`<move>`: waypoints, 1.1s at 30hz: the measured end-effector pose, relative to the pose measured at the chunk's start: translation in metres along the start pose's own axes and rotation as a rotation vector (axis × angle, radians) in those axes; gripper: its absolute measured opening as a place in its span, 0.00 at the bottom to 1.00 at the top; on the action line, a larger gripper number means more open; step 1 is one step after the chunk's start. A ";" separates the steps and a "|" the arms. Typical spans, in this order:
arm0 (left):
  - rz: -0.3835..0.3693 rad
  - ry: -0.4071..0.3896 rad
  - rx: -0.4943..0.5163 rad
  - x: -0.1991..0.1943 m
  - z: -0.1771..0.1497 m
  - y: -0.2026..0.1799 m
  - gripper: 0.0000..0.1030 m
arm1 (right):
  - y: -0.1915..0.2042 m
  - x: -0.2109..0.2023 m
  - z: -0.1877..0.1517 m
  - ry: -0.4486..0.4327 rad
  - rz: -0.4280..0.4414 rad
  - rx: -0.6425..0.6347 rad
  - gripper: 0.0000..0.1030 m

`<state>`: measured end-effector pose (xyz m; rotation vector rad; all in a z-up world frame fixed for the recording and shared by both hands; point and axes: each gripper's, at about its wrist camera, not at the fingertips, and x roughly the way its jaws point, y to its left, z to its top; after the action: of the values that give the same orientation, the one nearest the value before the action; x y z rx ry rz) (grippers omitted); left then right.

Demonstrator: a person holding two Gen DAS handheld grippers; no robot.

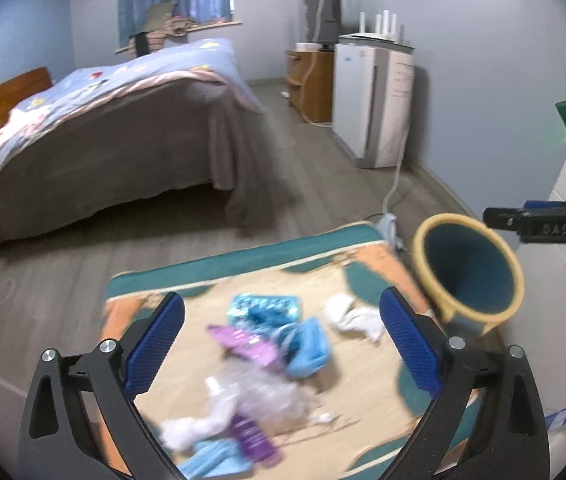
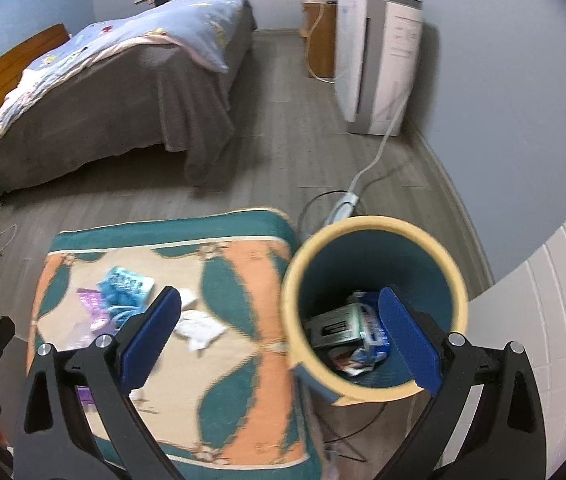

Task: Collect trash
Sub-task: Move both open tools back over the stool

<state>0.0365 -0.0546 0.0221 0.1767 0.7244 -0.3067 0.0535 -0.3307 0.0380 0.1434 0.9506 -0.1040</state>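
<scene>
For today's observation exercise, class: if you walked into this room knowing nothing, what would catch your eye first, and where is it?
First, the litter pile strewn on the patterned teal-and-orange mat, framed by the open left gripper. Next, the yellow-rimmed teal bin just right of the mat, already holding wrappers, with the open right gripper above its rim. Behind stands the bed.

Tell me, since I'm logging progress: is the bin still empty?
No, the bin already holds several crumpled wrappers at its bottom.
</scene>
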 end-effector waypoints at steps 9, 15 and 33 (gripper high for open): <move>0.098 0.008 -0.083 -0.010 -0.031 0.063 0.94 | 0.066 0.016 -0.009 0.035 0.034 -0.102 0.94; 0.113 0.075 -0.203 0.007 -0.055 0.102 0.94 | 0.086 0.039 -0.017 0.101 0.049 -0.100 0.94; 0.092 0.351 -0.121 0.075 -0.117 0.129 0.92 | 0.161 0.101 -0.029 0.232 0.058 -0.094 0.94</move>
<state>0.0600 0.0810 -0.1075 0.1496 1.0758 -0.1434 0.1134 -0.1700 -0.0489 0.0971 1.1793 0.0121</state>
